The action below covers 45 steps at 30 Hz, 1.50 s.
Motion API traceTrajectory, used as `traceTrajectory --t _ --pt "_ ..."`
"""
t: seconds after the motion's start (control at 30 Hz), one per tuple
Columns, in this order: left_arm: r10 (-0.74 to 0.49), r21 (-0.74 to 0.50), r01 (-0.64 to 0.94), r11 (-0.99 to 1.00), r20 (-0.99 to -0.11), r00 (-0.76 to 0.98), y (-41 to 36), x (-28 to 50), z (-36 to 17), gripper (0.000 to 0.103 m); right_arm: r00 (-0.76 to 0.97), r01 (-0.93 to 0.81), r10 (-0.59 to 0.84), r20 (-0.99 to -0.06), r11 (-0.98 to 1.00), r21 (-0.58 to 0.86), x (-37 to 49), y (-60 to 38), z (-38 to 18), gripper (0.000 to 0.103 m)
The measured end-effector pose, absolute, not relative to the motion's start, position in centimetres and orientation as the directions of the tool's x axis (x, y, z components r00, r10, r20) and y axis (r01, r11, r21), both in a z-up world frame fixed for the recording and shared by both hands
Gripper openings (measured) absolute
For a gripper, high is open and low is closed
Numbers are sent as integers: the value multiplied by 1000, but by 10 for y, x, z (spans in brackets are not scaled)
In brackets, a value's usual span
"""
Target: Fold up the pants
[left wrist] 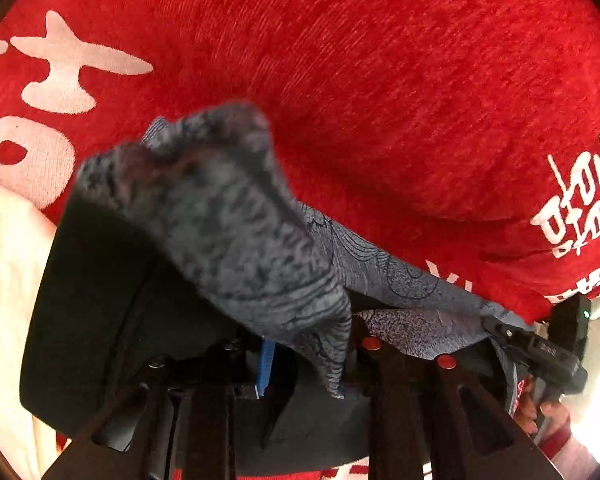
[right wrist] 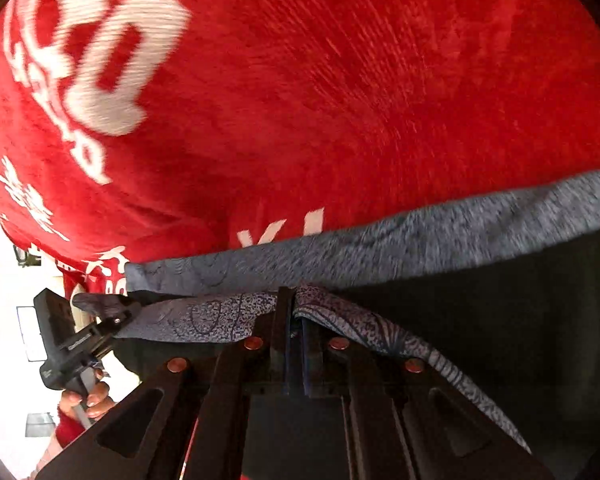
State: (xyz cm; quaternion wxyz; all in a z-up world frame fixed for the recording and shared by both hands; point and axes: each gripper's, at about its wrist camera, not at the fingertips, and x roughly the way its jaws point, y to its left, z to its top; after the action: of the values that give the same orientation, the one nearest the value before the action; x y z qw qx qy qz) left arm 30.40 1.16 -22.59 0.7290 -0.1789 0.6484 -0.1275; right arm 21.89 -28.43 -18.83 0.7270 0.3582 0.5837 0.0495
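Against the person's red printed shirt [left wrist: 380, 80], the grey patterned pants [left wrist: 236, 224] stretch between 2 grippers: left gripper [left wrist: 300, 360] and right gripper [right wrist: 296, 320] both clamped tight on the fabric.

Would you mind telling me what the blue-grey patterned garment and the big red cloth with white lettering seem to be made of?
The blue-grey patterned pants look like thin woven fabric, matte, with a printed speckle-and-line pattern; they drape and crease softly where both grippers pinch them. The red lettered cloth looks like a soft ribbed knit, judging by fine parallel lines across it; exact fibre cannot be told.
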Motion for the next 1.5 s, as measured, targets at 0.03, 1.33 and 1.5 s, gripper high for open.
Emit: traceTrajectory --t 0.03,1.33,1.5 --pt "-422 -430 -42 902 -898 123 12 303 -222 28 310 355 501 -808 728 587 221 -286 -190 4" --pt "-160 -140 325 935 -987 33 -160 138 -196 93 336 376 357 -872 798 472 25 -324 -107 57" --pt "-254 -241 395 886 -967 -20 -210 103 -201 93 339 508 246 -908 765 396 -74 -345 -100 57"
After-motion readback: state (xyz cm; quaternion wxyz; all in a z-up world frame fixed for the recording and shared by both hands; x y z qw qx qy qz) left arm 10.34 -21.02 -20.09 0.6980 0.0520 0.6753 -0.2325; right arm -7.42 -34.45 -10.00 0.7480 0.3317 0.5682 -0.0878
